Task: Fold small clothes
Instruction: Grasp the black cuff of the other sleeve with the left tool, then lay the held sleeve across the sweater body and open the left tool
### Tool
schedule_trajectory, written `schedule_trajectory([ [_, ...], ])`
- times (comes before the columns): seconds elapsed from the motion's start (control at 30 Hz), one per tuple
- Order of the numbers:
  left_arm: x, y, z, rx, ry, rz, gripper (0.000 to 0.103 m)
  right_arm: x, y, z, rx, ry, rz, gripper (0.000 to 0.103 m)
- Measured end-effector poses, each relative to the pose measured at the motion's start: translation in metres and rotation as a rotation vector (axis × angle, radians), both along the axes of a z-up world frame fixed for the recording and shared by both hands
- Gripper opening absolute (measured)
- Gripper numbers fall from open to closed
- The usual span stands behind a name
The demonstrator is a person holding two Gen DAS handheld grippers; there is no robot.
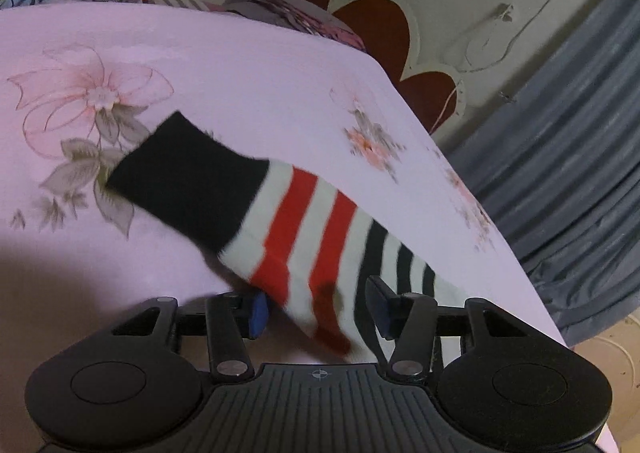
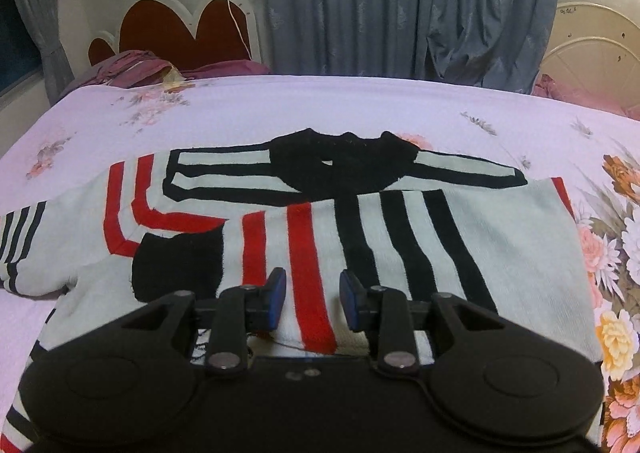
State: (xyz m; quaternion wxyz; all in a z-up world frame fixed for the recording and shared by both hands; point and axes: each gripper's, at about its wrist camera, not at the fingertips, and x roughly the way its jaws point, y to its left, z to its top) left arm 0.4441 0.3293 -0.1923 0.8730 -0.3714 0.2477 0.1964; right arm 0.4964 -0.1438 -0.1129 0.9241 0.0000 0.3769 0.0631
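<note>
Your left gripper (image 1: 318, 307) stands half open, the striped sleeve (image 1: 280, 221) between its pads, grip uncertain. Your right gripper (image 2: 313, 301), narrowly parted, straddles the sweater (image 2: 460, 237) on the floral bedsheet (image 2: 280, 109). Crumpled purple cloth (image 2: 132, 67) lies at eleven o'clock; grey curtains (image 2: 400, 1) hang at twelve.

we're in a home bedroom: a bed under a pale pink flower-printed cotton sheet (image 2: 280, 109), a white-edged scalloped headboard with dark red panels (image 2: 180, 27) against the cream wall, long grey-blue pleated curtains (image 2: 400, 1) hanging behind, and a purple crumpled pillow (image 2: 132, 67) at the head end.
</note>
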Motion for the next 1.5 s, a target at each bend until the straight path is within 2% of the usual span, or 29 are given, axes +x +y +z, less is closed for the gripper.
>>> schedule_trajectory([
  [0.23,0.005,0.014,0.002,0.003,-0.006,0.025,0.051,0.008,0.004,-0.002,-0.015,0.006,-0.013,0.028],
  [0.43,0.007,0.015,0.005,0.033,0.016,0.02,0.044,0.016,0.001,-0.005,-0.007,0.013,-0.036,0.028],
  [0.53,0.011,0.013,0.008,0.069,0.043,0.016,0.034,0.019,-0.005,-0.006,0.003,0.016,-0.053,0.028],
  [0.57,0.008,0.013,0.009,0.074,0.046,0.017,0.017,0.02,-0.007,-0.006,0.005,0.016,-0.057,0.028],
  [0.6,0.009,0.013,0.01,0.075,0.052,0.015,0.005,0.02,-0.009,-0.006,0.006,0.016,-0.061,0.028],
  [0.67,0.006,0.011,0.015,0.082,0.03,0.015,0.005,0.02,-0.014,-0.005,0.012,0.014,-0.066,0.028],
  [0.73,0.006,-0.001,0.028,0.137,0.007,-0.007,0.005,0.019,-0.019,-0.004,0.014,0.011,-0.072,0.028],
  [0.83,0.016,-0.031,0.048,0.213,-0.022,-0.092,0.005,0.018,-0.029,-0.003,0.023,0.006,-0.086,0.028],
  [1.03,0.049,-0.127,0.083,0.345,-0.066,-0.356,0.005,0.012,-0.056,0.003,0.057,-0.01,-0.124,0.028],
  [1.17,0.073,-0.201,0.092,0.379,-0.072,-0.516,0.005,0.003,-0.078,0.009,0.076,-0.023,-0.148,0.029],
  [1.23,0.083,-0.237,0.093,0.391,-0.054,-0.586,0.005,-0.002,-0.089,0.014,0.093,-0.037,-0.164,0.03],
  [1.4,0.1,-0.341,0.083,0.511,0.035,-0.797,0.005,-0.014,-0.118,0.022,0.12,-0.057,-0.204,0.029],
  [1.5,0.108,-0.385,0.071,0.555,0.091,-0.874,0.005,-0.022,-0.138,0.024,0.119,-0.06,-0.233,0.029],
])
